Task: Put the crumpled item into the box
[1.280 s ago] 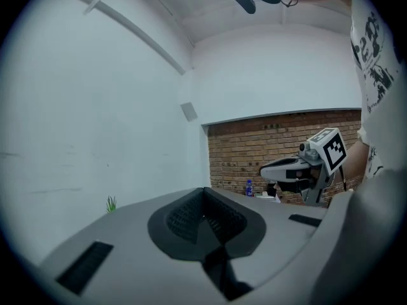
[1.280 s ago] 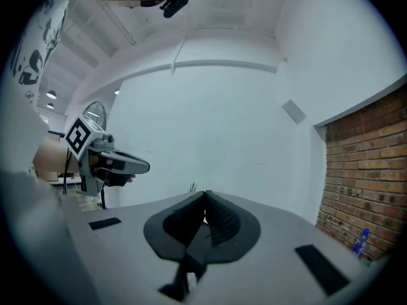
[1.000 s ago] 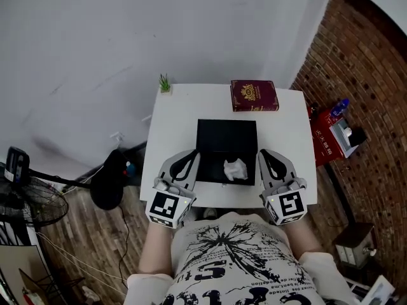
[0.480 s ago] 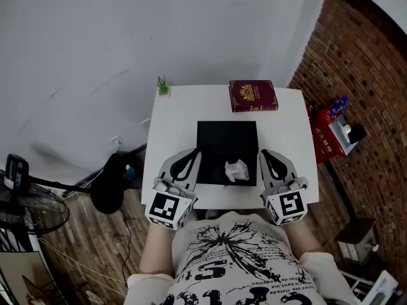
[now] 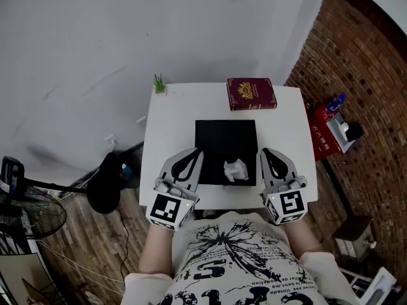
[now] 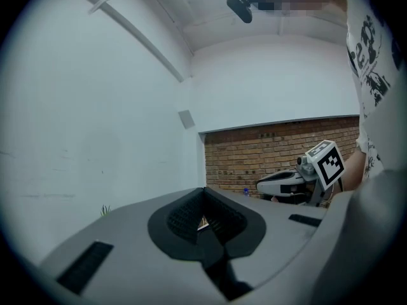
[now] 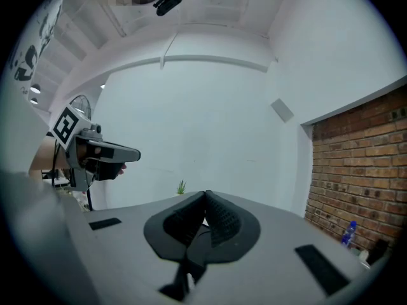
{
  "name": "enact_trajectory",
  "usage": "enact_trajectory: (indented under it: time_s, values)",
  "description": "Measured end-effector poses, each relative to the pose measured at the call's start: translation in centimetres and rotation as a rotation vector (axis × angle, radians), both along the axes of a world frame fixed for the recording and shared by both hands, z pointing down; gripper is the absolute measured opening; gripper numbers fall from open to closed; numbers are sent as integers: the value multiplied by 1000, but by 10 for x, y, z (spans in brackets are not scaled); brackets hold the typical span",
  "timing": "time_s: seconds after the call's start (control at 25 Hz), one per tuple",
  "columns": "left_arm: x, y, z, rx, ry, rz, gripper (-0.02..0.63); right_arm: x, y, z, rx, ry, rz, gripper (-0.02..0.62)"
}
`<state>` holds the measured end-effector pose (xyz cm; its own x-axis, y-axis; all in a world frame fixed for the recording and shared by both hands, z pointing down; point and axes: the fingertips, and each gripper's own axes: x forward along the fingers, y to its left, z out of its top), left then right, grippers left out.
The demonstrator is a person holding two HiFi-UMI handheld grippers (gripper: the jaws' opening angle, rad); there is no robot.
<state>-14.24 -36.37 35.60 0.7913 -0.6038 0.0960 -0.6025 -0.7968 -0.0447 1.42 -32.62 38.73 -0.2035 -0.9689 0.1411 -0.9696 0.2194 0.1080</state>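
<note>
A crumpled white paper ball [image 5: 235, 169] lies inside the shallow black box [image 5: 216, 138] on the white table [image 5: 172, 119], near the box's front right corner. My left gripper [image 5: 194, 152] rests at the box's left front edge, jaws shut with nothing between them. My right gripper [image 5: 266, 152] rests just right of the box, also shut and holding nothing. In the left gripper view the dark pads [image 6: 205, 216] meet at their tips; the right gripper view shows its pads [image 7: 205, 216] closed the same way. Both grippers stand apart from the paper.
A dark red book [image 5: 252, 94] lies at the table's far right edge. A small green plant [image 5: 159, 84] stands at the far left corner. A brick wall [image 5: 356, 68] runs along the right, with a red item [image 5: 329, 132] beside the table. A fan [image 5: 25, 208] stands left.
Both grippers and the paper stay where they were. Only the head view has shifted slightly.
</note>
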Motion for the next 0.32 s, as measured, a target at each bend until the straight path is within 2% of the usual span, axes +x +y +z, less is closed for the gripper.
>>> enact_trajectory:
  time_s: [0.2,0.32]
  values:
    - [-2,-10,-12,31,88,-18,12,-3,-3,3,-5,-9,11,14]
    - [-3,-14,-10,22,99,-20,12,-3,-4,6,-15,-13,26,14]
